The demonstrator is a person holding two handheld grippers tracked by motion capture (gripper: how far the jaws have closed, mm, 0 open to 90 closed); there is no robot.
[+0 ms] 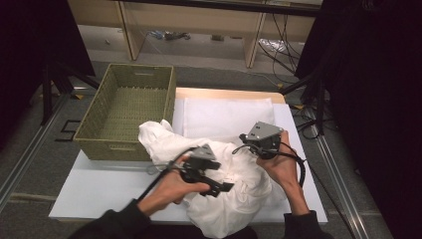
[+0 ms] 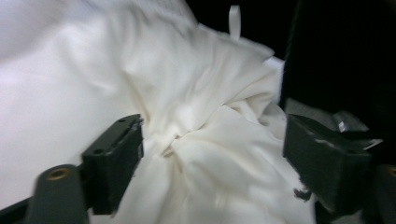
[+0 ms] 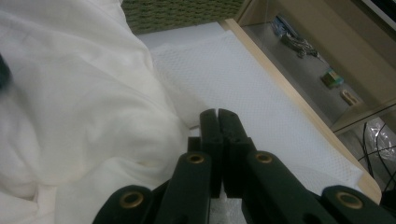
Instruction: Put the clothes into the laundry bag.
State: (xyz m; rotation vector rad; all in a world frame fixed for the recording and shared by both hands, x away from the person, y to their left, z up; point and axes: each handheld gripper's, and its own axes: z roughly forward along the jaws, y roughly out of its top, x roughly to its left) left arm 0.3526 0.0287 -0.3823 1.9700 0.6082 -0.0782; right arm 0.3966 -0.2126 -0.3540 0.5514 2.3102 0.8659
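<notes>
Presently, your inventory at this moment: one crumpled white garment (image 1: 219, 184) at lower centre of the high view, heaped on the white table (image 1: 99, 191), its near edge cut off by the bottom of the frame and its shape too bunched to name. Your left gripper (image 1: 219, 188) sits on top of the heap at lower centre; the left gripper view shows its jaws standing wide apart, one at lower left and one at lower right, with a twisted fold of the garment (image 2: 187, 140) lying between them and neither pad pressing on it. Your right gripper (image 1: 251, 144) rests at the heap's right edge, its tips hidden behind its own body from above; the right gripper view shows the jaws (image 3: 218, 116) closed flat together at centre, and you cannot tell whether a thin layer of cloth is caught there. Also listed: a folded white towel (image 1: 229, 117) at upper centre and a woven basket (image 1: 169, 99) at upper left.
</notes>
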